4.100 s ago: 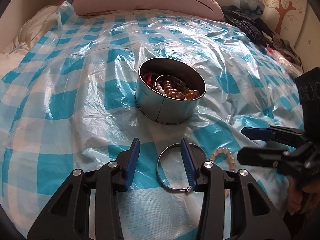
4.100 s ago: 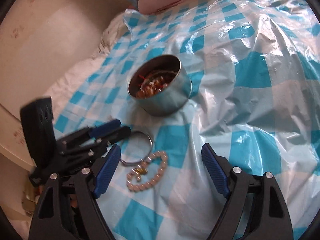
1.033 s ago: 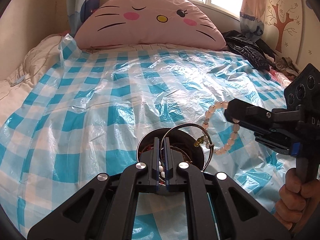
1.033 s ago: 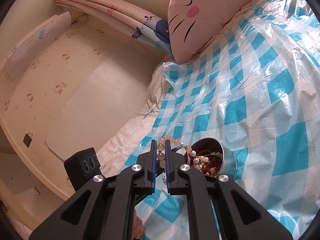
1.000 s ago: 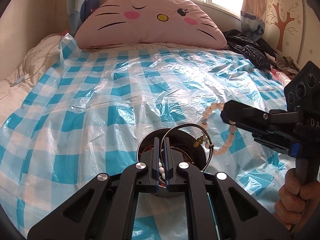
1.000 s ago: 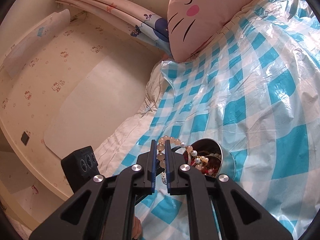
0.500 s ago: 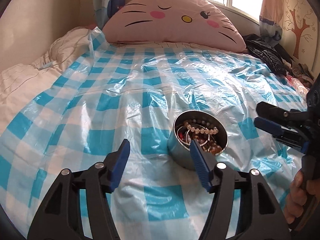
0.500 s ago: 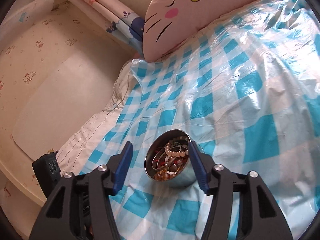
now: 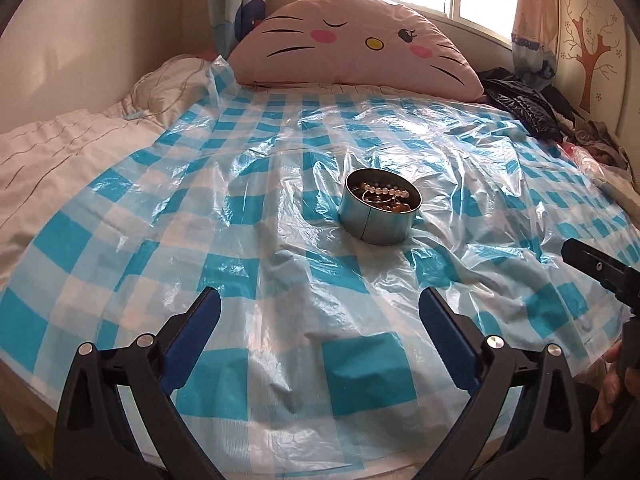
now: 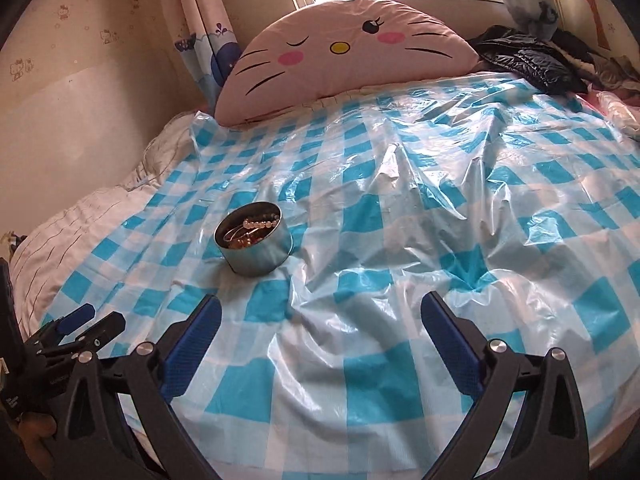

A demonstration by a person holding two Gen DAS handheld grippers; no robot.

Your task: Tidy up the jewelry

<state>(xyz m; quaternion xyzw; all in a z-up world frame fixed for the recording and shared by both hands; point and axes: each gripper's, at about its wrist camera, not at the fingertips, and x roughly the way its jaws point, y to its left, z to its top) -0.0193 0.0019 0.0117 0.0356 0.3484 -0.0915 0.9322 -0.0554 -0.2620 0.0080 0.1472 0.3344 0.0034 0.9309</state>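
A round silver metal tin (image 9: pixel 378 216) stands on the blue-and-white checked plastic sheet (image 9: pixel 256 248) that covers the bed, and this tin holds the jewelry: a string of pale round beads (image 9: pixel 384 191) lies across the top of darker amber beads and a thin metal bangle (image 10: pixel 236 234). Behind the tin, a large pink cat-face cushion (image 9: pixel 356 50) leans under the window. To the left of the tin a white quilted blanket (image 9: pixel 60 140) is bunched up, and far to the right of it lies a black padded jacket (image 9: pixel 520 106). Between the tin and the two tools there is only wrinkled plastic. The left wrist view shows the tin almost straight ahead and one black finger of the other tool at the right edge, with part of a hand (image 9: pixel 612 392) below it. The right wrist view shows the tin to the left and the left gripper (image 10: pixel 90 322) low in the corner. The left gripper (image 9: pixel 320 320) and the right gripper (image 10: pixel 320 320) both point down toward the sheet, well in front of the tin; their jaws have just been opening, stand wide, and hold nothing.
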